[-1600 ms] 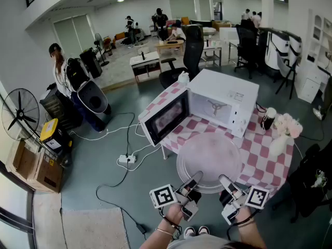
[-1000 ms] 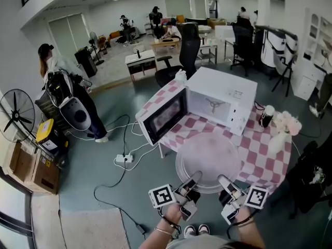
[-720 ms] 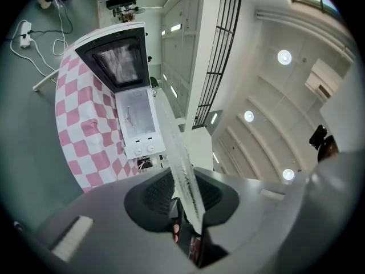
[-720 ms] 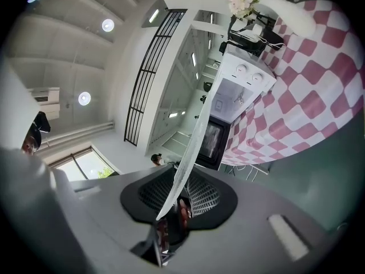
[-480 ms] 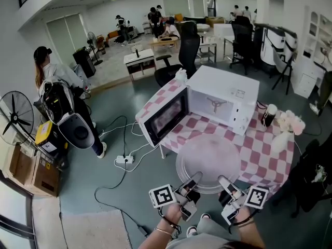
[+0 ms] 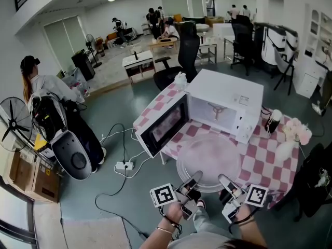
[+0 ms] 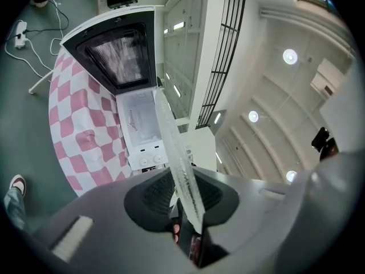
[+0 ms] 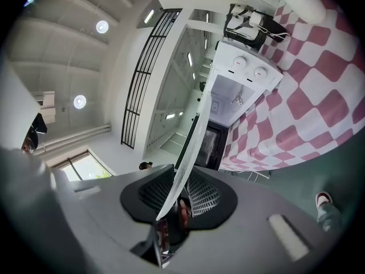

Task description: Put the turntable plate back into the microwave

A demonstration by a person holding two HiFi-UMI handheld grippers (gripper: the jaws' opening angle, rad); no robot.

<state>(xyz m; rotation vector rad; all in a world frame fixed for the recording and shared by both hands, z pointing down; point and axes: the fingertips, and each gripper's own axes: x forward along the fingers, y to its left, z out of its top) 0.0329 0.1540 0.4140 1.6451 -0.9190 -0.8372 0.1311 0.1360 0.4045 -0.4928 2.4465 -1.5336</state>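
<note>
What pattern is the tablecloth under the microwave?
The tablecloth is pink-and-white checked; clearest in the head view.

A: Which finishes do I log here?
B: I read: turntable plate (image 6: 209, 162), clear glass, textured rim; microwave (image 6: 224, 98), smooth white casing, glossy dark door; tablecloth (image 6: 265, 166), matt checked cloth; left gripper (image 7: 178, 201), matt grey shell, black ribbed pads (image 7: 153, 194).
</note>
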